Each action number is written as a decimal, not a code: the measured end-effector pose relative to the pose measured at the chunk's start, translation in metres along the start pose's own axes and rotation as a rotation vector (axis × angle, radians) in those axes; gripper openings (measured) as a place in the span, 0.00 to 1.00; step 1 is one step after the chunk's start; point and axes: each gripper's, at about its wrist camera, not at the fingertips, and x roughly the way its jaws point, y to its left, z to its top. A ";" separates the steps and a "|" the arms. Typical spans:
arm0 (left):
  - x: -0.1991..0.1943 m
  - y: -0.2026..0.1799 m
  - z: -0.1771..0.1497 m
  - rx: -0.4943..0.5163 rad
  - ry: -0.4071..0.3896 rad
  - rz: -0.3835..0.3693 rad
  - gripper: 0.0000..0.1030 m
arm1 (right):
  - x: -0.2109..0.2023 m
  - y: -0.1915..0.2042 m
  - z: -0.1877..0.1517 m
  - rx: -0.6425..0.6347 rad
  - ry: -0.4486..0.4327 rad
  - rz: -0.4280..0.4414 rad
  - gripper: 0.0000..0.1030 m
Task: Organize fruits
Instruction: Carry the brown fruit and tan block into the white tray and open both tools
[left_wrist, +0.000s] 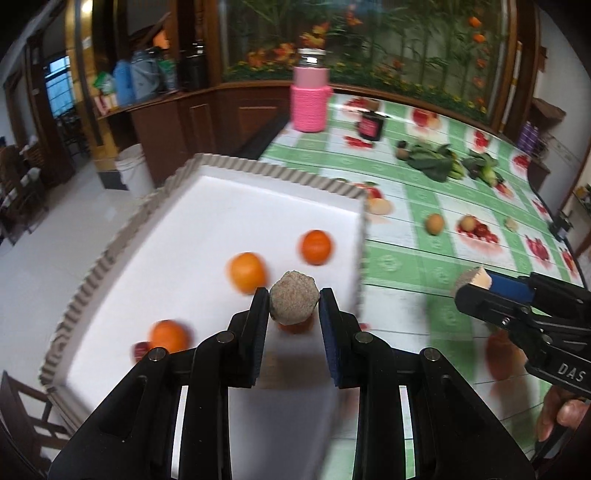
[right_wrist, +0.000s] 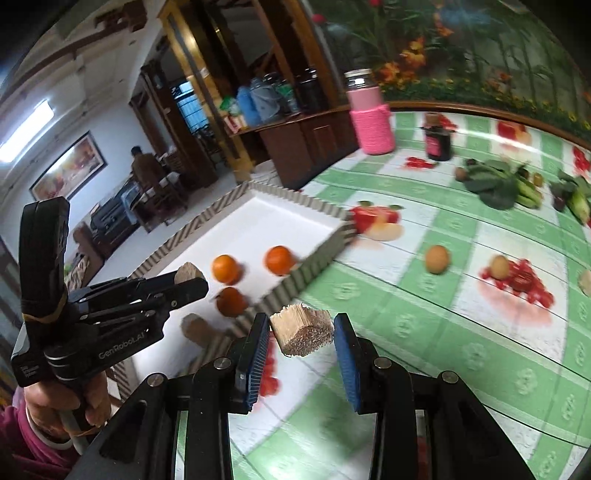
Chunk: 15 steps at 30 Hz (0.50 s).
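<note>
A: The left gripper (left_wrist: 294, 301) is clamping a rough, brownish-grey lump (left_wrist: 294, 300) between its blue pads, and it is hanging over the near end of the white tray (left_wrist: 207, 206).

B: And the right gripper (right_wrist: 301, 328)?

A: It is gripping a tan lump (right_wrist: 301, 329) too, one with a flat, cut-looking face. It is sitting just beside the tray's near right corner, above the green-checked tablecloth (right_wrist: 424, 332).

B: Are both jaws pressing on what they are carrying?

A: Yes, each pair of pads is touching its lump on both sides. What the lumps are I cannot tell.

B: Where is the fruit lying?

A: Three oranges are resting inside the tray: one (left_wrist: 316, 247) near its right wall, one (left_wrist: 247, 272) just beside it toward the middle, and one (left_wrist: 168, 336) near the tray's near left corner. A fourth orange thing is showing under the left lump, mostly hidden.

B: Anything lying outside the tray?

A: Two small brownish fruits (right_wrist: 437, 259) (right_wrist: 499, 266) are sitting on the cloth well to the right of the tray. Leafy greens (right_wrist: 491, 184) are lying farther back from the tray, and a pink jar (right_wrist: 371, 118) and a dark jar (right_wrist: 438, 142) are standing beyond its far corner.
</note>
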 end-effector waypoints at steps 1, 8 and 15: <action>0.000 0.006 -0.001 -0.008 -0.002 0.008 0.26 | 0.003 0.004 0.001 -0.009 0.005 0.002 0.34; -0.004 0.041 -0.004 -0.053 -0.022 0.068 0.26 | 0.025 0.034 0.011 -0.062 0.032 0.032 0.34; -0.002 0.061 -0.003 -0.069 -0.033 0.105 0.26 | 0.043 0.052 0.016 -0.097 0.063 0.045 0.34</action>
